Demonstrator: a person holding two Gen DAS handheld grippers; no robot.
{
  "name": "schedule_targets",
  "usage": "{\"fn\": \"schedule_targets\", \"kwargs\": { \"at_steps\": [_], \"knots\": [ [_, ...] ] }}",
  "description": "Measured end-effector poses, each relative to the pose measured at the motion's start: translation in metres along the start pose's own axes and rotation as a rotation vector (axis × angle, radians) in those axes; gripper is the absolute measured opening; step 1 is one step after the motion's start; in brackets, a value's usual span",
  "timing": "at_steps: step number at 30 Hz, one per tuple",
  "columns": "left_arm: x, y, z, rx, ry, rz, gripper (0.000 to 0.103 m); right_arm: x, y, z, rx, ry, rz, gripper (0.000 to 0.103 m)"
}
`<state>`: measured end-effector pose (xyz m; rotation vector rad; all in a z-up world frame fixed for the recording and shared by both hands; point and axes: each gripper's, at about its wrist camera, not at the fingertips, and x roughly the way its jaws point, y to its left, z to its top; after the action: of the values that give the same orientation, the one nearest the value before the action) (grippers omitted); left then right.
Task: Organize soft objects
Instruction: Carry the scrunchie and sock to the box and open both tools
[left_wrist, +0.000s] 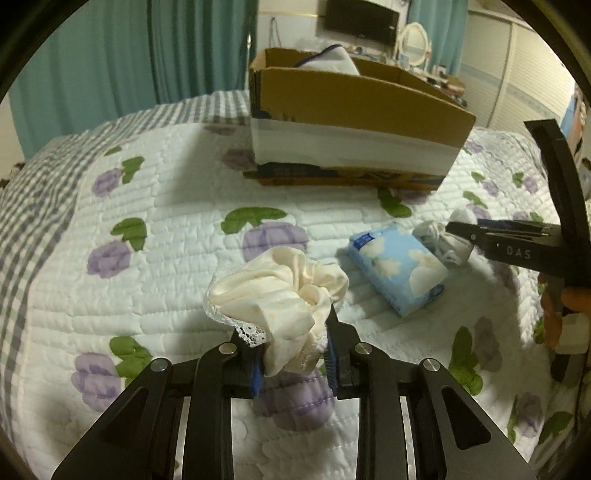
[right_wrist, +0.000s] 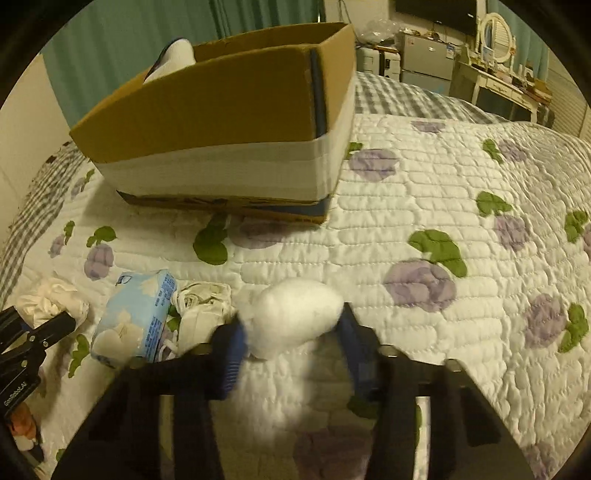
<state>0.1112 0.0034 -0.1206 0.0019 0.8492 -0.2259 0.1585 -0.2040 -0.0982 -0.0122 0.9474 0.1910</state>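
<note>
My left gripper (left_wrist: 293, 345) is shut on a cream lace-edged cloth (left_wrist: 280, 295) and holds it above the quilt. My right gripper (right_wrist: 291, 339) is shut on a white fluffy wad of cotton (right_wrist: 295, 314); the gripper also shows at the right of the left wrist view (left_wrist: 454, 227). A blue tissue pack (left_wrist: 399, 266) lies on the bed, also seen in the right wrist view (right_wrist: 136, 314). A bunched white sock (left_wrist: 443, 240) lies beside the pack (right_wrist: 201, 314). A cardboard box (left_wrist: 351, 122) stands at the back, a white item inside.
The floral quilted bed cover (left_wrist: 166, 240) spreads all around, with a grey checked border at the left. The box in the right wrist view (right_wrist: 221, 147) stands close ahead. Teal curtains, a dresser with a mirror (right_wrist: 495, 33) and a wall TV lie beyond the bed.
</note>
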Motion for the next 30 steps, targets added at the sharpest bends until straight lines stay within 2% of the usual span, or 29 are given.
{"fn": "schedule_targets", "kwargs": {
  "at_steps": [5,11,20,25,30],
  "knots": [
    [-0.007,-0.004,0.001,0.013,-0.017,0.010,0.025,-0.015,0.003,-0.003,-0.009,-0.045,0.014,0.039],
    [-0.034,-0.017,0.007,0.040,-0.049,0.017,0.025,-0.053,0.009,-0.010,-0.008,-0.114,0.036,0.039],
    [-0.103,-0.035,0.041,0.080,-0.206,0.029,0.025,-0.117,0.042,-0.011,-0.084,-0.208,0.060,0.039],
    [-0.128,-0.042,0.078,0.115,-0.301,0.033,0.025,-0.149,0.048,0.013,-0.119,-0.265,0.057,0.039],
    [-0.124,-0.045,0.126,0.133,-0.347,0.048,0.025,-0.176,0.050,0.058,-0.137,-0.348,0.053,0.039]
  ]
}}
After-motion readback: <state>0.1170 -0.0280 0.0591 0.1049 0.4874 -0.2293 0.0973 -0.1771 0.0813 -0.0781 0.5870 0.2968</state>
